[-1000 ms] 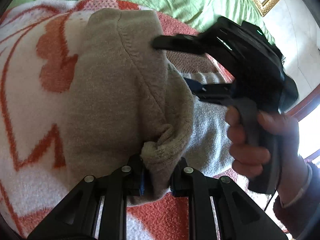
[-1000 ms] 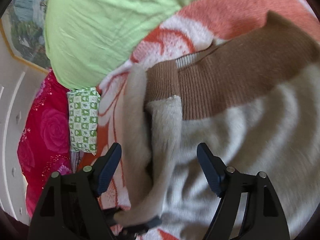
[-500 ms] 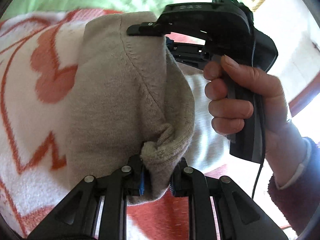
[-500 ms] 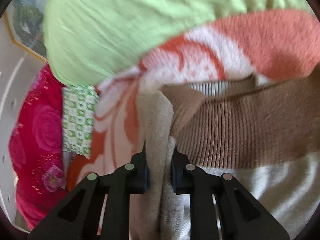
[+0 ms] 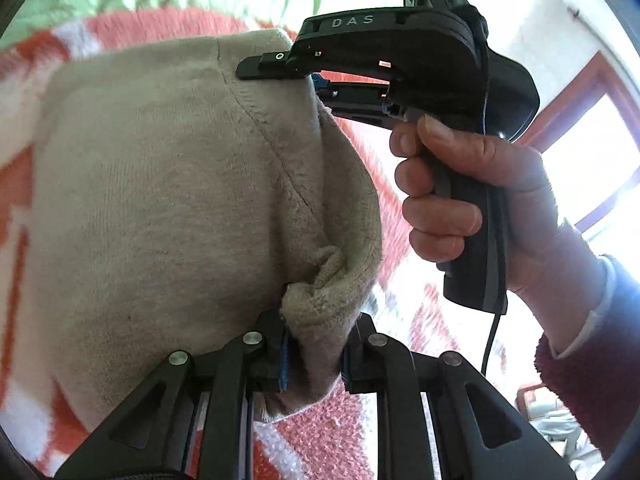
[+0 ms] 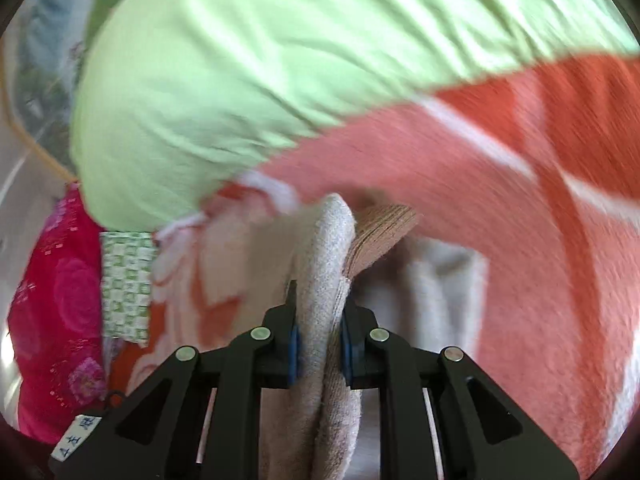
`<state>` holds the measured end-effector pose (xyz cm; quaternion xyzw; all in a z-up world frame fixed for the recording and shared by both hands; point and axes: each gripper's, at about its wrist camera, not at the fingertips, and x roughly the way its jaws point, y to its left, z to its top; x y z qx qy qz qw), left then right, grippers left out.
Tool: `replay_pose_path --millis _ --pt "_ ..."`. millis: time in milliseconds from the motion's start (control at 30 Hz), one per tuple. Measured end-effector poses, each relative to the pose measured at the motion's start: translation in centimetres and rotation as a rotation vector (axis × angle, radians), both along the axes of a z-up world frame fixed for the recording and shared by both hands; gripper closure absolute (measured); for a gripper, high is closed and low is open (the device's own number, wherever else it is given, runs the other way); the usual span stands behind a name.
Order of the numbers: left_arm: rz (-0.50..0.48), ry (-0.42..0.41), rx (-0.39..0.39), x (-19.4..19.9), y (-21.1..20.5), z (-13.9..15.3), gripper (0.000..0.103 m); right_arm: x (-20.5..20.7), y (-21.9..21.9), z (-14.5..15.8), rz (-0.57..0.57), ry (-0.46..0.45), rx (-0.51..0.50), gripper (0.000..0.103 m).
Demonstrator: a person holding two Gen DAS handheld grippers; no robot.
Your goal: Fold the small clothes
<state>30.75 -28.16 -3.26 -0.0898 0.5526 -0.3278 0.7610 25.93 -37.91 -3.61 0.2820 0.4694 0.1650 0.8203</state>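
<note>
While both tools pinch its bunched edges, the beige knit sweater drapes taut.

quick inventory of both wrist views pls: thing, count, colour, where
sweater: 1, beige with a brown ribbed band, lifted over the blanket, pinched at two edges
blanket: 1, orange-red and white pattern, under the sweater
sheet: 1, light green, beyond the blanket
floral fabric: 1, magenta-red, left edge of right wrist view
checked cloth: 1, green and white, beside the floral fabric
window frame: 1, red-brown, right of left wrist view
left gripper: 1, black, blue pads, shut on a bunched sweater edge
right gripper: 1, black, shut on a sweater fold
hand: 1, on the right gripper's handle
sleeve: 1, dark red, white cuff
</note>
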Motion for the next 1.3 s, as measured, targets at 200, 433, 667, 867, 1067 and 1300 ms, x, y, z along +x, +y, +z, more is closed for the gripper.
replay_pose_path --millis 200,433,667,867,1067,1300 --pt "0.002 -0.005 0.034 -0.4 -1.1 -0.6 0.084 -0.5 -0.9 -1.5 -0.012 -0.033 0.055 0.086" --pt "-0.017 0.038 0.015 -3.7 -3.7 -0.8 0.064 -0.2 -1.2 -2.7 -0.056 0.0 0.016 0.074" --pt "-0.038 0.048 -0.043 -6.2 -2.0 0.4 0.044 -4.3 -3.2 -0.5 -0.179 -0.021 -0.034 0.052" --pt "0.043 0.068 -0.078 -7.0 2.7 2.1 0.037 -9.8 -2.5 2.0 -0.224 -0.081 0.054 0.052" --pt "0.261 0.08 -0.033 -5.0 9.5 1.7 0.031 -11.7 1.2 0.3 -0.166 -0.011 0.009 0.052" --pt "0.396 0.196 -0.039 -2.1 15.2 -2.2 0.031 -12.2 3.4 -1.9 -0.088 0.043 -0.108 0.053"
